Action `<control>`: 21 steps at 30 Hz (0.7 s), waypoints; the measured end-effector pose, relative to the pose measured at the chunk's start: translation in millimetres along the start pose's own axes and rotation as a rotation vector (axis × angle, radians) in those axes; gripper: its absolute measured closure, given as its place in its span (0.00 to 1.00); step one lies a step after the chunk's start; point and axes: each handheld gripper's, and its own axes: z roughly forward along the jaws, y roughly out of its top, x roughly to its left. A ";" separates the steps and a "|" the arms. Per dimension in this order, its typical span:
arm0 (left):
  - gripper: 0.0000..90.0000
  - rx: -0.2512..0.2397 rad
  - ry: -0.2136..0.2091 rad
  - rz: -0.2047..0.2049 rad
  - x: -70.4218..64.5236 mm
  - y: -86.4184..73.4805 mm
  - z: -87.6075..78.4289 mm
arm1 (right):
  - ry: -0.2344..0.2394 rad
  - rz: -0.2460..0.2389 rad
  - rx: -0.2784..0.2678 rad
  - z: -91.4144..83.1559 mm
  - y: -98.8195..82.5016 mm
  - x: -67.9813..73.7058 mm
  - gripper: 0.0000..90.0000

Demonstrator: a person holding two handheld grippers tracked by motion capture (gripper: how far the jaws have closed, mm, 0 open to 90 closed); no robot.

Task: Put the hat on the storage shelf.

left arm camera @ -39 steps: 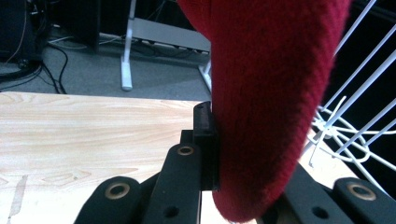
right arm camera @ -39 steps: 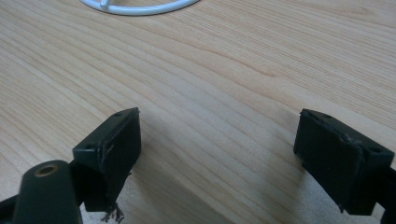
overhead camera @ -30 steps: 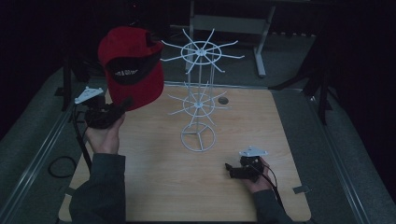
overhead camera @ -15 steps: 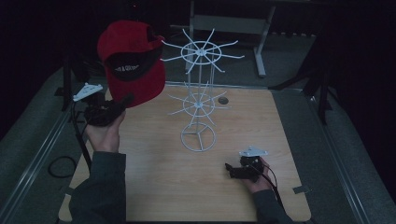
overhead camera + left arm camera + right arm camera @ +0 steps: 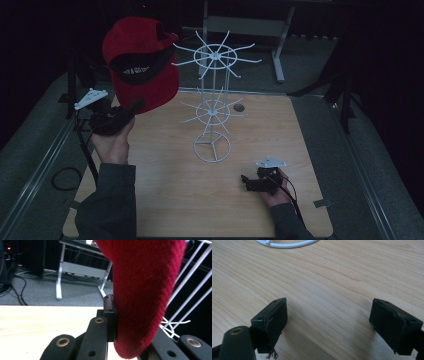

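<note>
Left tongs (image 5: 131, 108) grip the red cap (image 5: 140, 62), now raised higher at upper left, closer to the white wire rack (image 5: 214, 100). Right tongs (image 5: 245, 181) remain open, low over the table (image 5: 260, 130).

Dim and murky from above, black beyond the worktop (image 5: 165, 200) edges; brighter up close, soft shadows under blurred tongs.

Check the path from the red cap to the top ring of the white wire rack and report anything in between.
Nothing visible blocks it. The red cap, held up by the left gripper, sits beside the white wire rack; only open air separates them.
</note>
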 end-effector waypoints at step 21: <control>0.95 -0.017 -0.041 0.021 -6.8 -0.3 -2.8 | 0.000 -0.001 0.001 0.0 0.0 -0.1 0.16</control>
